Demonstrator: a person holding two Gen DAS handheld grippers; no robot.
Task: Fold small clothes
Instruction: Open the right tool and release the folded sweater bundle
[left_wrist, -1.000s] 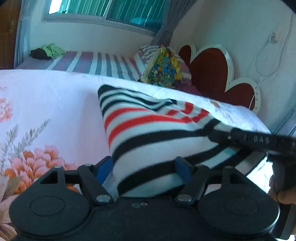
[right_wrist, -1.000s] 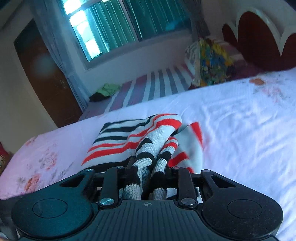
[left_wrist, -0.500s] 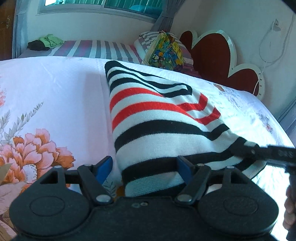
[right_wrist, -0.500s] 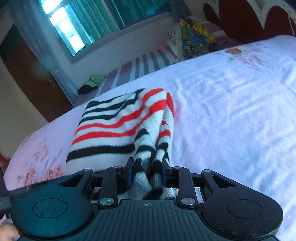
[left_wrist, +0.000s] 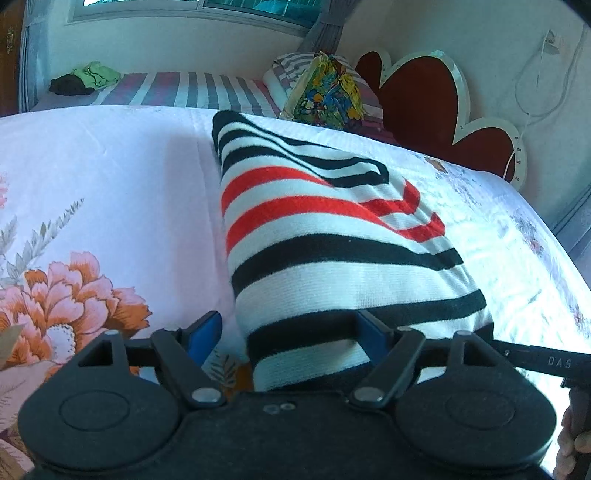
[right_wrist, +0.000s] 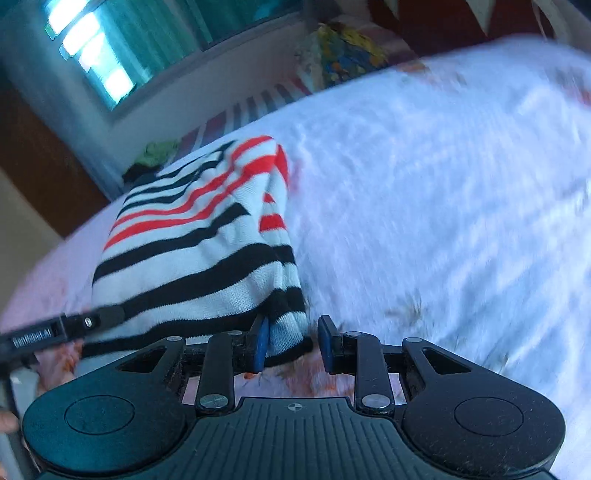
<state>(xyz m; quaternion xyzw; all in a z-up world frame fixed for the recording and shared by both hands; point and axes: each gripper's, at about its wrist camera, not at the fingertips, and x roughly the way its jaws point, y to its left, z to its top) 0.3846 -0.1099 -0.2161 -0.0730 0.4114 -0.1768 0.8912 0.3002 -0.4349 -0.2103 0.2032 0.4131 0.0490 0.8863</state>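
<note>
The striped knit garment (left_wrist: 332, 254), white with black and red bands, lies folded on my bed's floral sheet (left_wrist: 92, 206), its long left edge running straight away from me toward the far side of the mattress. Its near hem sits right at my left gripper (left_wrist: 288, 328), whose blue-padded fingers (left_wrist: 205, 326) stand wide apart; the fabric fills most of the gap and lies against the right-hand pad, while the left-hand pad is clear of it, so nothing is pinched there.

My right gripper (right_wrist: 291, 339) is at the garment's near right corner. Its jaws are parted too: the left blue pad (right_wrist: 260, 341) touches the doubled, black-edged hem, and the other pad stands free beside it over the sheet. This view is blurred, so the far bed surface is only a pale smear.

From the left camera I see the tip of the right tool poking in at the lower right; from the right camera the left tool's finger crosses in from the left edge onto the cloth.

Beyond the bed are a striped mattress (left_wrist: 192, 90) with a green and dark heap of clothes (left_wrist: 86, 77), a colourful printed pillow (left_wrist: 327, 94), and a red heart-shaped headboard (left_wrist: 424, 96).
</note>
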